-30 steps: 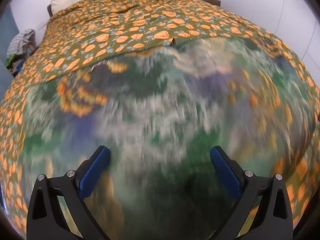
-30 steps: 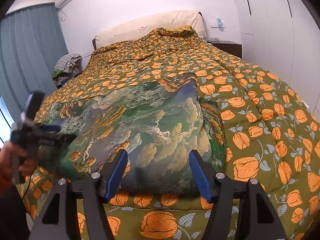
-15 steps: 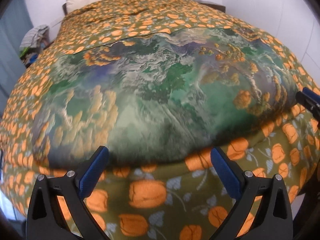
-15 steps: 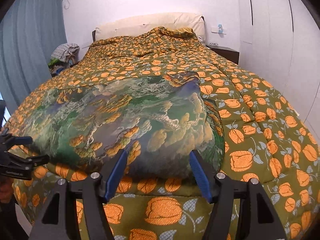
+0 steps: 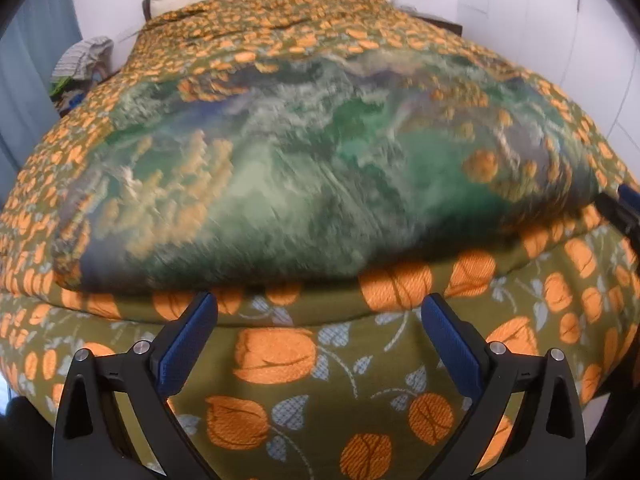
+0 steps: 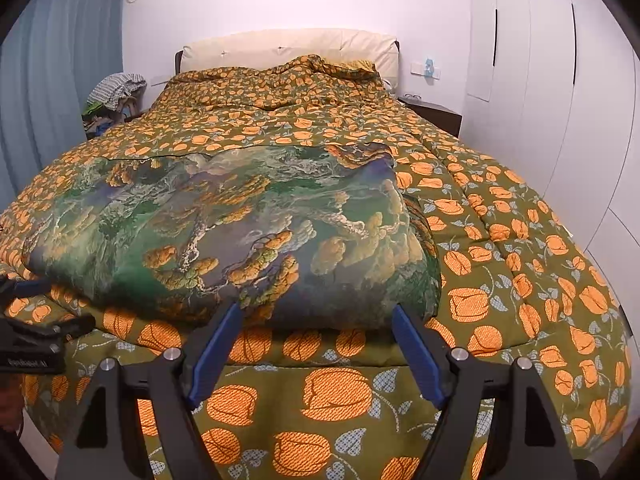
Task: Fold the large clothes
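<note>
A large green landscape-print cloth point(image 5: 300, 184) point(image 6: 240, 232) lies folded on the olive duvet with orange flowers point(image 5: 280, 360) point(image 6: 500, 240), near the foot of the bed. My left gripper point(image 5: 319, 304) hovers open over the duvet, just short of the cloth's near edge, with nothing between its blue pads. It also shows at the left edge of the right wrist view as the left gripper point(image 6: 36, 332). My right gripper point(image 6: 318, 312) is short of the cloth's near right corner; its jaws are opening and hold nothing. The right gripper point(image 5: 624, 208) peeks in at the right edge of the left wrist view.
A cream headboard point(image 6: 288, 48) stands at the far end of the bed. A dark nightstand point(image 6: 436, 114) is at the back right beside white wardrobe doors point(image 6: 560, 80). A pile of clothes point(image 6: 116, 88) and a blue curtain point(image 6: 48, 80) are at the left.
Both grippers have drawn back from the cloth toward the foot of the bed. The left view went from close above the cloth to showing its near edge. The right jaws stand wider.
</note>
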Action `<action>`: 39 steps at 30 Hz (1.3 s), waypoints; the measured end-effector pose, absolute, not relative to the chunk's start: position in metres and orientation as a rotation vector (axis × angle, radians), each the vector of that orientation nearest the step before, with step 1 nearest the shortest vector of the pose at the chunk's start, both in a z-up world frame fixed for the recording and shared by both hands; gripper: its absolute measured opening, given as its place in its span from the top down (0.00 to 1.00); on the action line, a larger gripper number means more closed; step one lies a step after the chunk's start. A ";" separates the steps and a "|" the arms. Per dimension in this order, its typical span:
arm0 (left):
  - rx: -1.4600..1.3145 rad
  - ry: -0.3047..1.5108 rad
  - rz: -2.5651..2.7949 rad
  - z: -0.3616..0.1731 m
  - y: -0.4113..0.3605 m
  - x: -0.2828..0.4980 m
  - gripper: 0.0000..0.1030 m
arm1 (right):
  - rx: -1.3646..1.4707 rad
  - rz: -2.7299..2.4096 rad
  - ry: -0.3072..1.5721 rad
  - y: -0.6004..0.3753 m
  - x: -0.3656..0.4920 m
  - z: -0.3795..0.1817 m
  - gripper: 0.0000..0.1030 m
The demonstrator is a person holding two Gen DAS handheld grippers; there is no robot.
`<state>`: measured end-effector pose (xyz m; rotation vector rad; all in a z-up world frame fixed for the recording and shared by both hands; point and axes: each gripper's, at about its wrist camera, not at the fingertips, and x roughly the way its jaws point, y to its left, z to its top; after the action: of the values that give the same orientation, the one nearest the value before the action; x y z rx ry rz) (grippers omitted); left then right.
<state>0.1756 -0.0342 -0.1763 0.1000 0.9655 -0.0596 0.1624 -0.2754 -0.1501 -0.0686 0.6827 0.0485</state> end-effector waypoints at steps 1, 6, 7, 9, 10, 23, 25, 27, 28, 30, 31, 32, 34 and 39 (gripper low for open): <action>0.101 0.975 -0.062 -0.181 -0.035 0.176 0.01 | -0.073 0.047 0.675 -0.275 0.162 -0.150 0.23; 0.102 1.060 -0.069 -0.209 -0.037 0.182 0.01 | -0.089 0.033 0.638 -0.276 0.160 -0.146 0.23; 0.103 1.059 -0.068 -0.211 -0.038 0.182 0.01 | -0.087 0.033 0.639 -0.276 0.161 -0.146 0.23; 0.105 1.056 -0.065 -0.211 -0.039 0.182 0.01 | -0.077 0.031 0.646 -0.279 0.162 -0.146 0.23; 0.107 1.058 -0.064 -0.211 -0.039 0.182 0.00 | -0.073 0.029 0.650 -0.280 0.163 -0.146 0.23; 0.073 1.067 -0.090 -0.227 -0.032 0.181 0.00 | -0.057 -0.009 0.738 -0.285 0.171 -0.157 0.23; 0.080 1.076 -0.078 -0.228 -0.033 0.181 0.00 | -0.081 -0.051 0.751 -0.284 0.170 -0.157 0.22; 0.109 1.083 -0.077 -0.230 -0.035 0.181 0.00 | -0.088 -0.063 0.754 -0.284 0.167 -0.157 0.22; 0.108 1.081 -0.078 -0.230 -0.035 0.181 0.00 | -0.089 -0.066 0.759 -0.284 0.167 -0.158 0.22; 0.092 1.075 -0.084 -0.229 -0.035 0.182 0.00 | -0.102 -0.066 0.764 -0.283 0.166 -0.159 0.22; 0.084 1.068 -0.089 -0.229 -0.034 0.182 0.00 | -0.111 -0.067 0.763 -0.282 0.166 -0.159 0.22; 0.081 1.063 -0.091 -0.228 -0.033 0.183 0.00 | -0.119 -0.069 0.760 -0.282 0.165 -0.159 0.22; 0.075 1.046 -0.097 -0.226 -0.030 0.182 0.00 | -0.126 -0.073 0.757 -0.282 0.166 -0.159 0.22; 0.053 1.004 -0.095 -0.217 -0.025 0.179 0.00 | -0.129 -0.087 0.763 -0.285 0.169 -0.160 0.23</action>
<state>0.1793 -0.0252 -0.2174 0.0527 1.0036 -0.0947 0.1685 -0.2848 -0.1604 -0.1287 0.7626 -0.0868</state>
